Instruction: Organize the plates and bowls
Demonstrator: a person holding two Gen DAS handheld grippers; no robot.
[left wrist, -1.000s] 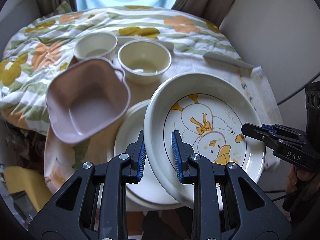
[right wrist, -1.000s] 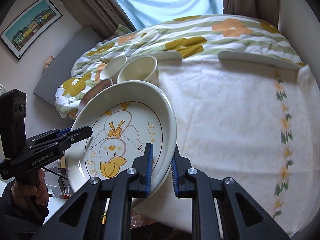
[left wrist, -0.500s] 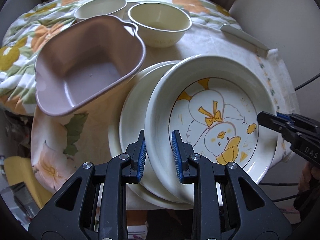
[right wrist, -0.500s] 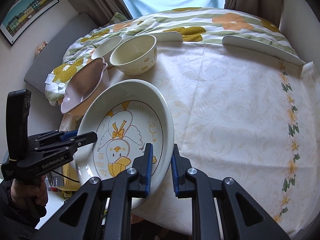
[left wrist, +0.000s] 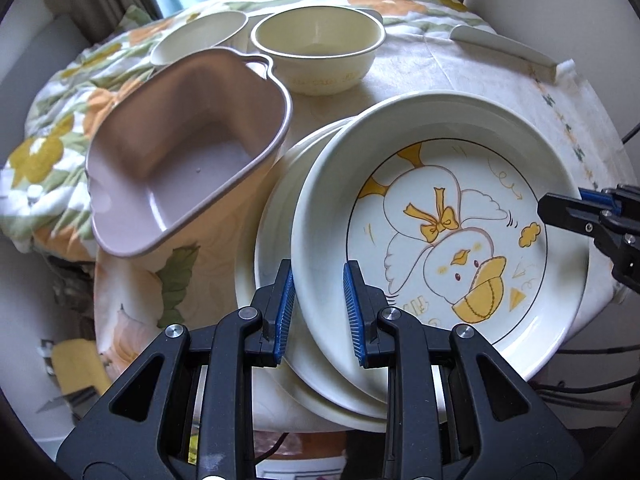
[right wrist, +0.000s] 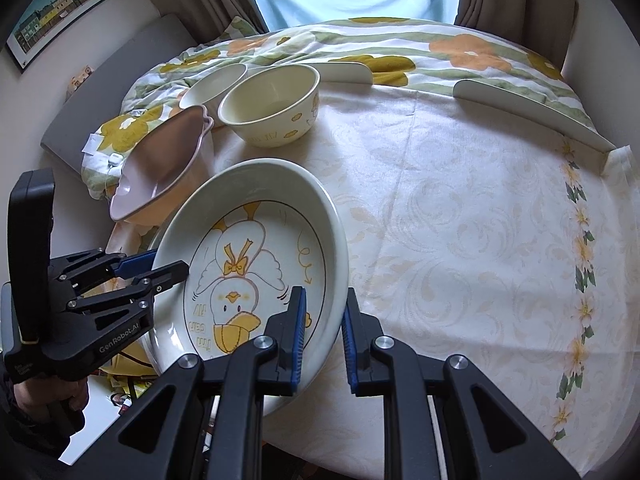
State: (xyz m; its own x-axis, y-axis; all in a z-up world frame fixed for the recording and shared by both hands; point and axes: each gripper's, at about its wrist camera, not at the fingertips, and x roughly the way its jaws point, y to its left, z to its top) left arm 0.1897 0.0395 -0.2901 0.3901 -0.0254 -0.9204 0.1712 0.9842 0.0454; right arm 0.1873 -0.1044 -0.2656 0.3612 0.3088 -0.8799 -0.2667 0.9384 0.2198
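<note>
A white duck-print plate (left wrist: pixel 440 216) (right wrist: pixel 248 276) rests on a plain white plate (left wrist: pixel 276 200) near the table's front left edge. My left gripper (left wrist: pixel 318 304) straddles the duck plate's near rim with a gap at the pads, open. My right gripper (right wrist: pixel 323 330) straddles the opposite rim, also slightly open. A pink heart-shaped bowl (left wrist: pixel 184 152) (right wrist: pixel 160 168) sits to the left of the plates. Two cream bowls (left wrist: pixel 316 52) (left wrist: pixel 200 36) stand behind it; they also show in the right wrist view (right wrist: pixel 272 104) (right wrist: pixel 212 84).
The round table has a cream patterned cloth (right wrist: pixel 460 220). A floral duvet (right wrist: pixel 360 44) lies behind it. White edge guards (right wrist: pixel 532 112) sit along the table's far rim. Cables hang off the table's right side (left wrist: pixel 580 392).
The duck plate came down from a tilted hold onto the plain plate. Both grippers' jaws have widened a little around its rim.
</note>
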